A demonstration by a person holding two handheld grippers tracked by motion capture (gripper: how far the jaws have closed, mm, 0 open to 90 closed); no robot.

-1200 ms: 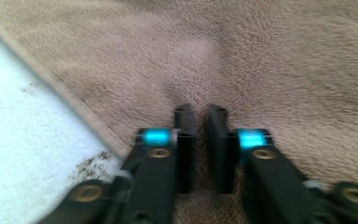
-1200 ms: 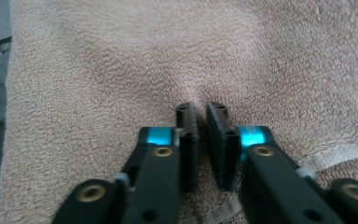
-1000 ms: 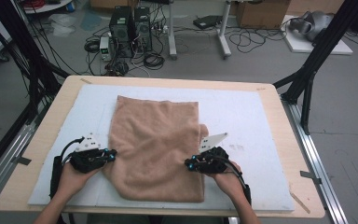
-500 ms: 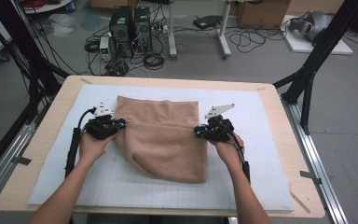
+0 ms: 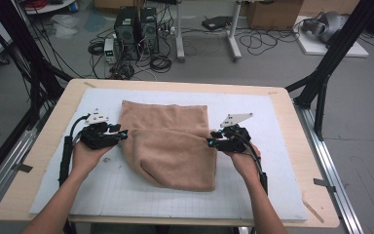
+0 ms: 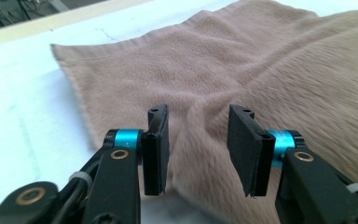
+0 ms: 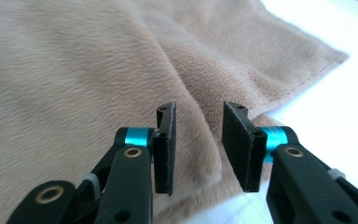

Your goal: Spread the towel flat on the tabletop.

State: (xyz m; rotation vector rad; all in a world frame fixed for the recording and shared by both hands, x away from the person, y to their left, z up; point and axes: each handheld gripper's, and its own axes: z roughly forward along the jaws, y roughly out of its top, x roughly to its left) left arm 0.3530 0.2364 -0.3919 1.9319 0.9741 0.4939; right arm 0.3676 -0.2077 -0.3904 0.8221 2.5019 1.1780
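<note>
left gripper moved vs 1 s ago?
Yes. In the high view the left gripper has gone away from the table's near edge, up along the towel's left edge, folding the towel forward. Its fingers now stand open.

My table (image 5: 48, 146) is a pale wooden board, and most of its top is covered by a white gridded mat (image 5: 253, 185). A short strip of dark tape (image 5: 23, 167) sits on its left edge and another (image 5: 322, 182) on its right edge. Black metal frame legs (image 5: 338, 48) rise at both far corners, and a steel rail (image 5: 336, 180) runs along the right side. On the grey floor beyond the far edge stand two black computer towers (image 5: 136, 27) side by side, with tangled black cables (image 5: 160, 61) around them. Further right are the white legs of a stand (image 5: 231, 34), a cardboard box (image 5: 270, 12) and a white platform (image 5: 331, 41).
</note>
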